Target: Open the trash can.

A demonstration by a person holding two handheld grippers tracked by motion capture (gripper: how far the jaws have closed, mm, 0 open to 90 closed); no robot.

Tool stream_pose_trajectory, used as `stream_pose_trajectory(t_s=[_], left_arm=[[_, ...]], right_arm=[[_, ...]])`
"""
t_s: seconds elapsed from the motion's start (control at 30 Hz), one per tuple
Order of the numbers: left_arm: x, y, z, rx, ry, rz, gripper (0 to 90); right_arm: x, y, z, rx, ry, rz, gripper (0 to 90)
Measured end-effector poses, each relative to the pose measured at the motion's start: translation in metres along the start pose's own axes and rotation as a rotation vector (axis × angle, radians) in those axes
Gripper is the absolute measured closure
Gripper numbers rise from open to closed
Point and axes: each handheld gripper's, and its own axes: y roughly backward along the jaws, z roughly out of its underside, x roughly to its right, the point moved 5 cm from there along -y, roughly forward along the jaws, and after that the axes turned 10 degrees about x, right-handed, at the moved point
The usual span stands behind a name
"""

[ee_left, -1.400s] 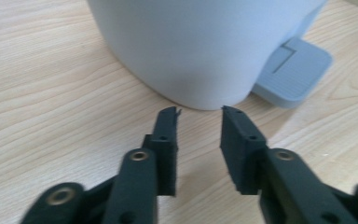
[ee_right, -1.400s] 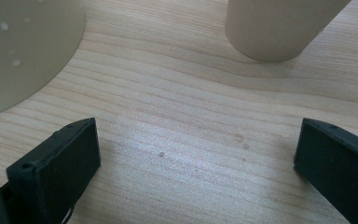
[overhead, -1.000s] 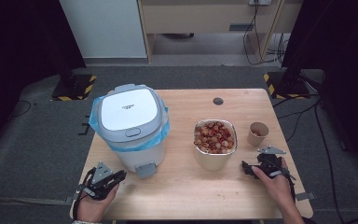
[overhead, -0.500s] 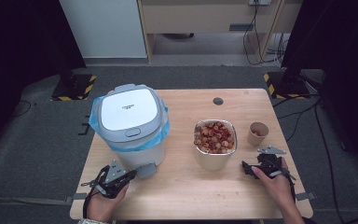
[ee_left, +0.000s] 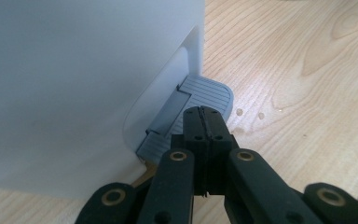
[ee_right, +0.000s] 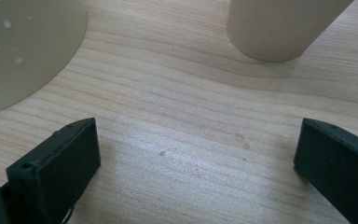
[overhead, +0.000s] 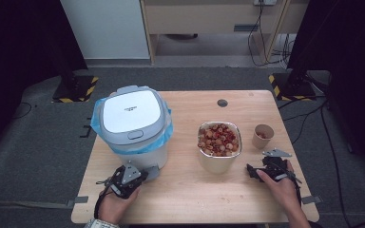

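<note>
A white pedal bin (overhead: 133, 123) with a blue bag liner stands on the left of the wooden table (overhead: 190, 199), its lid down. My left gripper (overhead: 142, 175) is shut with nothing between its jaws. In the left gripper view its tips (ee_left: 204, 113) hover just over the grey ribbed pedal (ee_left: 209, 91) at the bin's foot (ee_left: 74, 93). My right gripper (overhead: 265, 165) rests open on the table, to the right of a metal bowl (overhead: 219, 142) full of red and pale pieces. In the right gripper view its jaws (ee_right: 198, 135) stand wide apart over bare wood.
A small paper cup (overhead: 263, 136) stands right of the bowl; in the right gripper view the cup (ee_right: 279, 28) and the bowl's wall (ee_right: 23, 51) lie just ahead. A round cable hole (overhead: 222, 102) sits near the table's far edge.
My left gripper has slid rightward along the table's front edge to the bin's pedal. The right hand has stayed put.
</note>
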Motion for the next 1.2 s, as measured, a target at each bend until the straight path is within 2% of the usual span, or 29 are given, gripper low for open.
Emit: stream_pose_trajectory(t_s=[0.3, 0.43, 0.73, 1.2], left_arm=[[0.003, -0.012, -0.002, -0.016, -0.035, -0.013, 89.4], [0.003, -0.013, -0.001, -0.019, -0.014, -0.011, 89.5], [0.005, -0.014, -0.001, -0.03, -0.023, -0.027, 89.6], [0.005, -0.015, 0.001, -0.028, -0.002, -0.026, 89.8]], right_arm=[[0.0, 0.0, 0.0, -0.002, -0.001, -0.004, 0.6], [0.0, 0.001, 0.0, -0.002, 0.001, -0.004, 0.6], [0.0, 0.001, 0.0, -0.001, 0.002, -0.006, 0.6], [0.0, 0.001, 0.0, 0.0, 0.003, -0.006, 0.6]])
